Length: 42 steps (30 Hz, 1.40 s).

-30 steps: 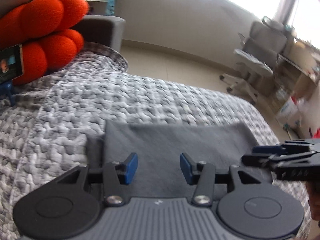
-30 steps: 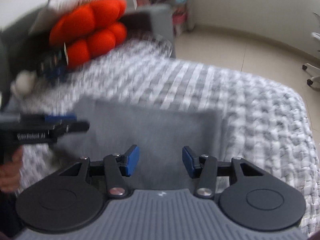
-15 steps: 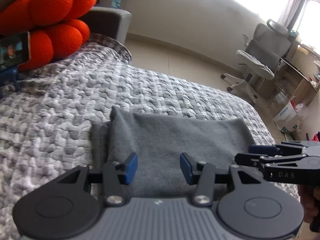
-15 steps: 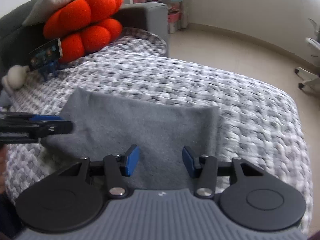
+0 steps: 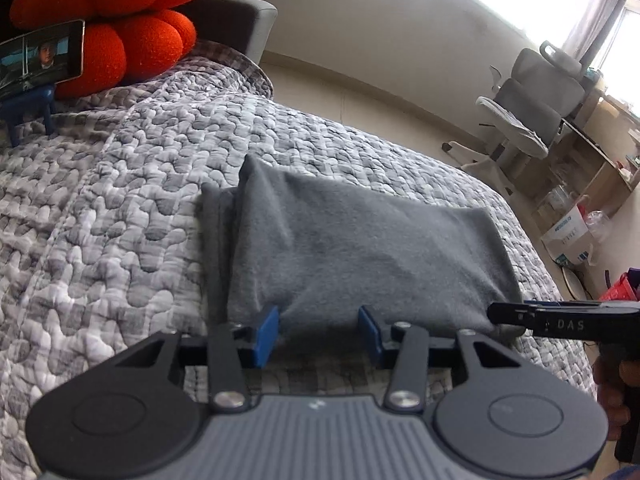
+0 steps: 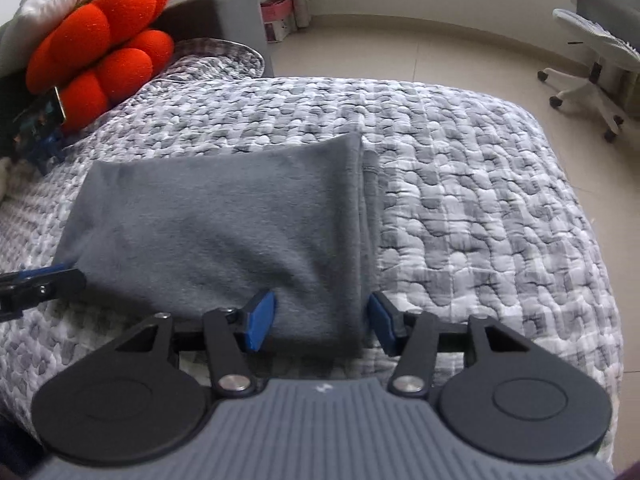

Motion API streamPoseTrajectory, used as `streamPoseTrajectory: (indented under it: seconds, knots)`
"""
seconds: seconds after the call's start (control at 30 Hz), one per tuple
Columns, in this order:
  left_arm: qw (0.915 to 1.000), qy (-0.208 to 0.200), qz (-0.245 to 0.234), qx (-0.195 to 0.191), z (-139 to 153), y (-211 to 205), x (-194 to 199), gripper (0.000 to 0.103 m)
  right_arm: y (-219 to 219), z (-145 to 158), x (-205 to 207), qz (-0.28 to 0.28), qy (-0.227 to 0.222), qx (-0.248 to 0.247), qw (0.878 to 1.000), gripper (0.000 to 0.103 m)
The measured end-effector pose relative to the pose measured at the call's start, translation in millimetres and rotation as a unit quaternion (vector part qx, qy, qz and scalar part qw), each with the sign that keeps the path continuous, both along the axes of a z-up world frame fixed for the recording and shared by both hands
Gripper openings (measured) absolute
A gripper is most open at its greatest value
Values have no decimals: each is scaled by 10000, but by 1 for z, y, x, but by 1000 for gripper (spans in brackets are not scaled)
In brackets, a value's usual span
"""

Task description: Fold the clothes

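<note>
Folded grey cloth (image 5: 360,248) lying flat on quilted bed (image 5: 100,240), left tongs (image 5: 318,334) and right tongs (image 6: 320,326) both spread apart, empty, at its near edge; red cushion (image 6: 100,40) behind.

left claw (image 5: 318,334): blue pads | black arms | silver screws | ribbed grey body

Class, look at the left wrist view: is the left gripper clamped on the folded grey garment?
No. The left gripper is open, its blue pads apart at the near edge of the grey garment, gripping nothing.
</note>
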State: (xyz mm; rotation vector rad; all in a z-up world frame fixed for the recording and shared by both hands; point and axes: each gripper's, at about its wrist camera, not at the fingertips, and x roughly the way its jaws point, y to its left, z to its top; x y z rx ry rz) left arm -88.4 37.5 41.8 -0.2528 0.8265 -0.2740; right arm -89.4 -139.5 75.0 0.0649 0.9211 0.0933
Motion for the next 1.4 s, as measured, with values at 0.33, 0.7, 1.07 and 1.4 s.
streamPoseTrajectory:
  seconds: [0.33,0.7,1.07,1.4]
  knots:
    - [9988,125,191,-424,9,27,1,43,-2,24,-12,-151,-727,-340,9967,55]
    - [9979,158,339,-520,14,43,4,44,103,2,3,1676,-420,-62,9849,10]
    - [9977,323,355,-486,8,46,9,44,98,12,0,1739,-744,251,9816,16]
    - [9955,400,568,-637,7,57,14,44,119,1,-4,2105,-806,-247,9740,23]
